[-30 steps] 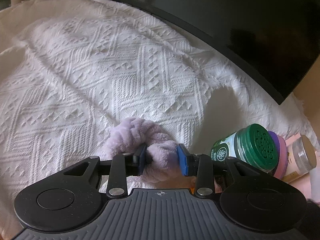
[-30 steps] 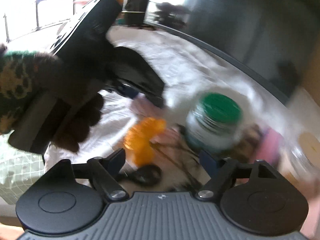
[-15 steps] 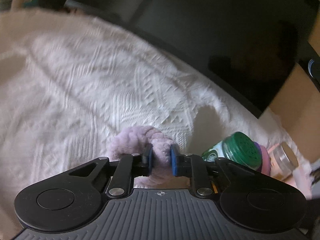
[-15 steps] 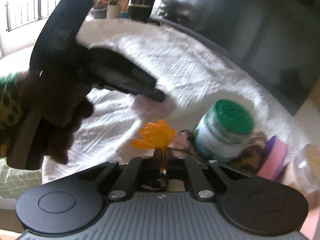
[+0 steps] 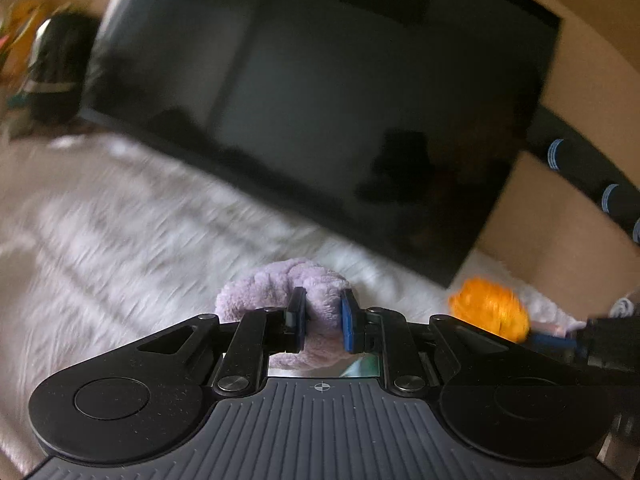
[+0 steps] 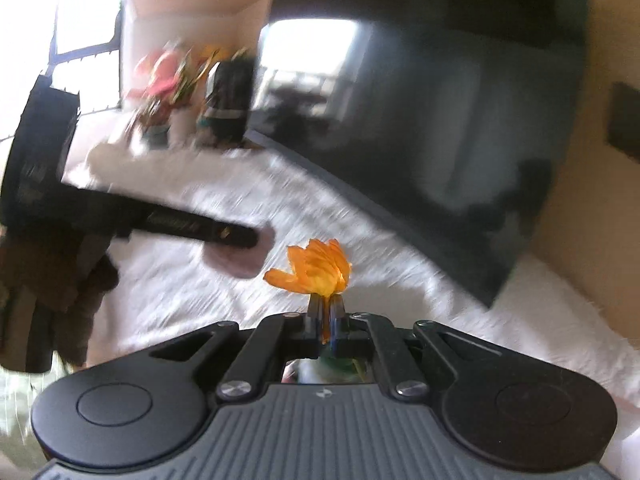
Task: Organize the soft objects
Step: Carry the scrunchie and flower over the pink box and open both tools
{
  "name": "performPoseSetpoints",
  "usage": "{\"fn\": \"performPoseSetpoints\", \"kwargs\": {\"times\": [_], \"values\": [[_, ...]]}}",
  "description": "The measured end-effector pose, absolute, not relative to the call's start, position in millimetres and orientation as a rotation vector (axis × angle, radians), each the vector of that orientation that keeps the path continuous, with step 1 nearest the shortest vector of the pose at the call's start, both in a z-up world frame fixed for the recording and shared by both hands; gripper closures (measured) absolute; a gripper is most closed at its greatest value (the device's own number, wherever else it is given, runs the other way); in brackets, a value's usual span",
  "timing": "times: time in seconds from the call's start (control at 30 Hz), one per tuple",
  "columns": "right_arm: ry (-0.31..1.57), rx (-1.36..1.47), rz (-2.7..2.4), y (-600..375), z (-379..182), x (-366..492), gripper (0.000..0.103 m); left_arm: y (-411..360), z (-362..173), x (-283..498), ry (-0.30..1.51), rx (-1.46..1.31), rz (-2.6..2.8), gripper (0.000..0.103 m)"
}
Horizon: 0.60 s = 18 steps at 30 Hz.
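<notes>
While left gripper (image 5: 322,316) pinches fluffy lilac plush scrunchie (image 5: 280,292), right gripper (image 6: 325,312) clamps tight on crinkled orange fabric scrunchie (image 6: 316,268), above white textured cloth (image 6: 168,292).

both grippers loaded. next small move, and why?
Probably carry both pieces on together toward wherever they get sorted; no drop spot shows, so no release yet. The left gripper is clamped on the fluffy lilac scrunchie, the right gripper pinches the orange ruffled fabric scrunchie, both apparently lifted above the white textured cloth.
</notes>
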State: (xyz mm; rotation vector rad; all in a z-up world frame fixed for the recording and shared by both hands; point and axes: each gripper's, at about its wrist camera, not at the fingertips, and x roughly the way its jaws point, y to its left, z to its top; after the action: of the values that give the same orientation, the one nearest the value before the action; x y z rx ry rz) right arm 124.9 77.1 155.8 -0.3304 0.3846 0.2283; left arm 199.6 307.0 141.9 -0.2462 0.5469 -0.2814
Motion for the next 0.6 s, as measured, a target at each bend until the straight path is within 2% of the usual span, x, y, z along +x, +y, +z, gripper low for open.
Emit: {"fn": "performPoseSetpoints", "kwargs": {"times": [0.3,0.6], "values": [[0.237,-0.269,-0.017,-17,216,88,0.099,193,182,220,0.498,-0.158,-0.539,0.083],[0.201,-0.186,-0.265,-118,222,47,0.099,71,184,231,0.550,-0.124,-0.840,0.083]]}}
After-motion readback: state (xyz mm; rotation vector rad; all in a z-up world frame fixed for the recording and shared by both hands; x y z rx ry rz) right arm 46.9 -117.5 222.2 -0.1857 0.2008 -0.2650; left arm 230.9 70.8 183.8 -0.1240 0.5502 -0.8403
